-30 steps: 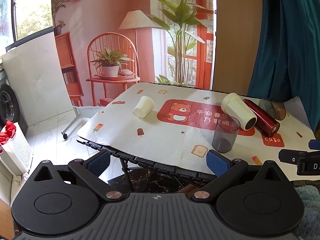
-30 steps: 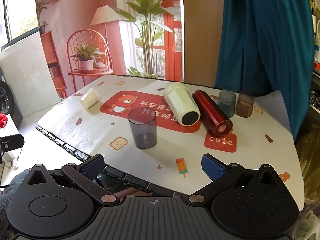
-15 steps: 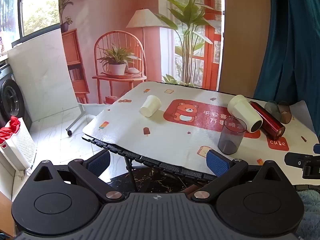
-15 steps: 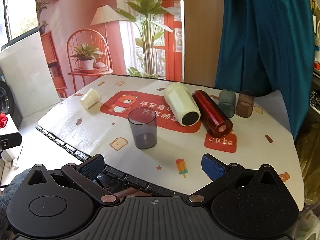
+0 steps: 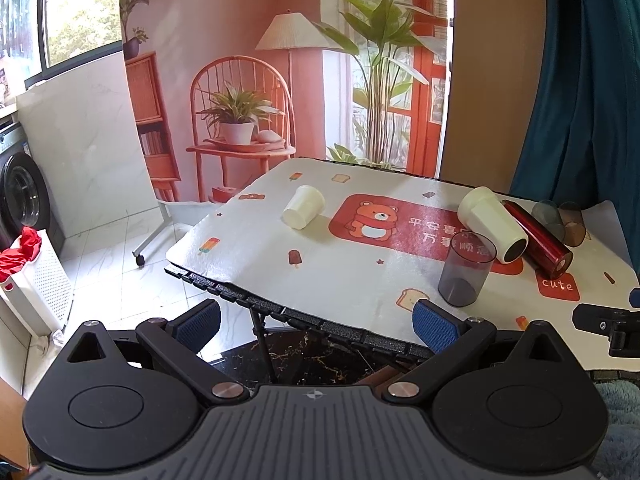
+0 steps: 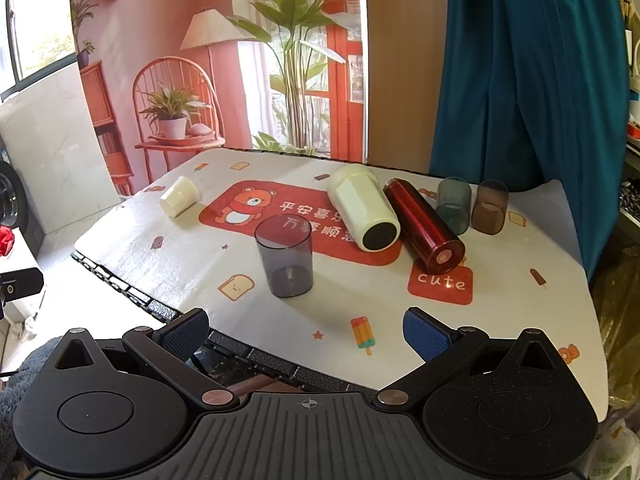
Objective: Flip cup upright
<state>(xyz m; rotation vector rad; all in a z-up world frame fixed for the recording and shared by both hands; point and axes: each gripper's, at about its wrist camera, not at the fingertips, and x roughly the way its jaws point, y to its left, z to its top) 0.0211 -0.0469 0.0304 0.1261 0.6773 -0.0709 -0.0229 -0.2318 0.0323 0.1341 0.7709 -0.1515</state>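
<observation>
A small cream cup point(image 5: 303, 211) point(image 6: 179, 201) lies on its side at the table's far left. A large cream tumbler point(image 5: 492, 230) point(image 6: 363, 213) and a red flask point(image 5: 538, 235) point(image 6: 424, 232) lie on their sides at mid table. A grey translucent cup point(image 5: 464, 268) point(image 6: 285, 262) stands upright near the front edge. My left gripper point(image 5: 316, 322) is open and empty, off the table's front left corner. My right gripper point(image 6: 306, 334) is open and empty at the front edge.
A teal cup point(image 6: 454, 205) and a brown cup point(image 6: 489, 212) stand upright at the back right. The folding table point(image 6: 520, 300) has a printed cloth. A teal curtain point(image 6: 520, 72) hangs behind. A white basket point(image 5: 36, 280) stands on the floor at left.
My left gripper has drawn back and swung left, so the table sits further right and smaller in its view. My right gripper has barely moved. Both stay open.
</observation>
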